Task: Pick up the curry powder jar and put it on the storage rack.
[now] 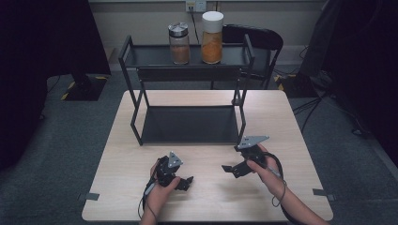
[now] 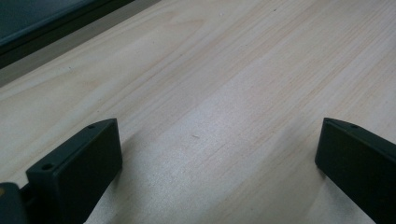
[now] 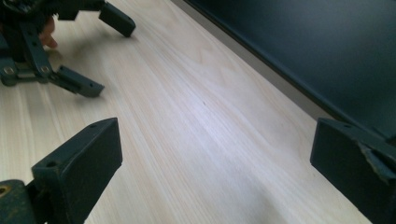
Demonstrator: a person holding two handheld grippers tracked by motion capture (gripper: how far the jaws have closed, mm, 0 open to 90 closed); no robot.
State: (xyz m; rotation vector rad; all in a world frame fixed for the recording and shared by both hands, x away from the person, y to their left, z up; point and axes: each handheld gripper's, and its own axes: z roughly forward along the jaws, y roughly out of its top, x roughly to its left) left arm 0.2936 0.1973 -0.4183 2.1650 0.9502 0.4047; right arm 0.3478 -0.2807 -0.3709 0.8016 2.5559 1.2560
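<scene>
Readable text: none could be made out.
Jars on black metal shelf rack [image 1: 187, 56]: labels illegible.

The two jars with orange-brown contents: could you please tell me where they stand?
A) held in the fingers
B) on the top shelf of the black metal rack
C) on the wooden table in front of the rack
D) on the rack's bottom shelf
B: the silver-lidded glass jar and the white-lidded jar stand side by side on the black metal rack's top shelf.
</scene>
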